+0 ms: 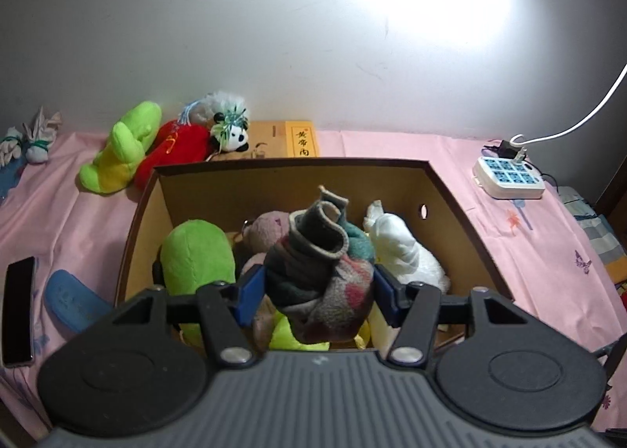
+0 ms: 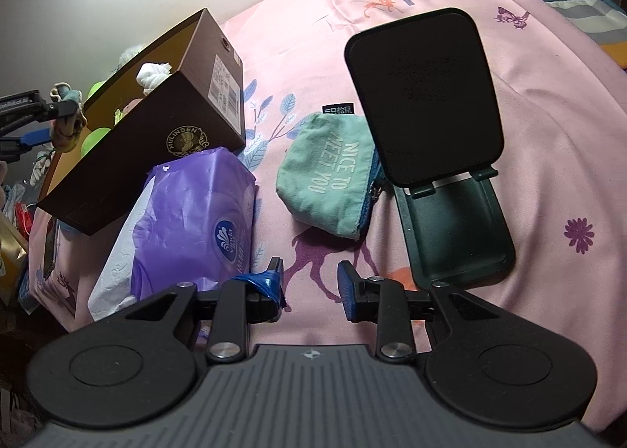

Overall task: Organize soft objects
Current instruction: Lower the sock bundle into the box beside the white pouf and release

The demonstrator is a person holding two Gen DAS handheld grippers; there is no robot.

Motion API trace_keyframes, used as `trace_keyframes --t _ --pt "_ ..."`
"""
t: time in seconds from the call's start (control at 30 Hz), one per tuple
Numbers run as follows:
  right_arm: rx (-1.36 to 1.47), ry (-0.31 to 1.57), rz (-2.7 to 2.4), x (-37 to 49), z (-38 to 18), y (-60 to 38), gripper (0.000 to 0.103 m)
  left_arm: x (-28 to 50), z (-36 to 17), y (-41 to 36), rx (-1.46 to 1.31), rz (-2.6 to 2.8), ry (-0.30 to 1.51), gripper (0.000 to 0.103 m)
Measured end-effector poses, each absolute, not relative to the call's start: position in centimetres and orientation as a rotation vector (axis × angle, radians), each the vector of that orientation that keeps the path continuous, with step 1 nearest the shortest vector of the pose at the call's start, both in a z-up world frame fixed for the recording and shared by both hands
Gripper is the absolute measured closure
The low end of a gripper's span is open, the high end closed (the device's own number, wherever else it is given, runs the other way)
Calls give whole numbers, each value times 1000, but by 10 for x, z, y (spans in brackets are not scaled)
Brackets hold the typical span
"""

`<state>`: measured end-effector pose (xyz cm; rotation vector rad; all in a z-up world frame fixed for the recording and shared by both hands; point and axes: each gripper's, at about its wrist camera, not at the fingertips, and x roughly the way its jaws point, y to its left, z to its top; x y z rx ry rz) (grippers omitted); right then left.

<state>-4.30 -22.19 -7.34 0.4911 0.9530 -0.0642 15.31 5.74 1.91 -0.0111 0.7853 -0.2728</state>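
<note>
My left gripper point(image 1: 318, 287) is shut on a rolled multi-coloured sock bundle point(image 1: 319, 275), with its blue pads pressing both sides. It holds the bundle over an open brown cardboard box point(image 1: 290, 164). Inside the box lie a green plush point(image 1: 196, 252), a pinkish plush point(image 1: 266, 228) and a white sock bundle point(image 1: 399, 248). My right gripper point(image 2: 310, 271) hovers open over the pink sheet with nothing between its fingers. A teal pouch point(image 2: 329, 181) lettered "NICE TO MEET YOU" lies just ahead of it. The right wrist view also shows the box point(image 2: 156, 150) at the left and the sock bundle point(image 2: 68, 127) held above it.
Behind the box lie a green plush point(image 1: 121, 150), a red-clad panda plush point(image 1: 188, 146) and a yellow book box point(image 1: 301, 138). A phone point(image 1: 17, 295), a blue insole point(image 1: 74, 303) and a power strip point(image 1: 509, 177) are around. A purple tissue pack point(image 2: 188, 221) and a black phone stand point(image 2: 427, 95) flank the pouch.
</note>
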Motion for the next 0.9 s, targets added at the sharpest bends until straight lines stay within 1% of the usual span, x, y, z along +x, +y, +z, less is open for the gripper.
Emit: trace_keyframes --t 0.2,0.3,0.37,0.4,0.53,0.9 --pt "502 955 -88 -45 -75 -225 91 184 -14 40 1 -283 879 44" --pt "506 956 -96 -44 -76 -225 91 191 -21 32 36 -264 871 43" --pt "505 959 -95 -43 -76 -225 91 196 -23 30 45 -266 877 41" --pt "503 960 -93 -43 -76 -224 91 199 -25 28 55 -263 887 38" --pt "487 956 -83 -41 -75 -221 91 205 -34 25 62 -266 934 36" --pt "467 965 -54 -37 -73 -216 91 191 -21 22 114 -215 919 33"
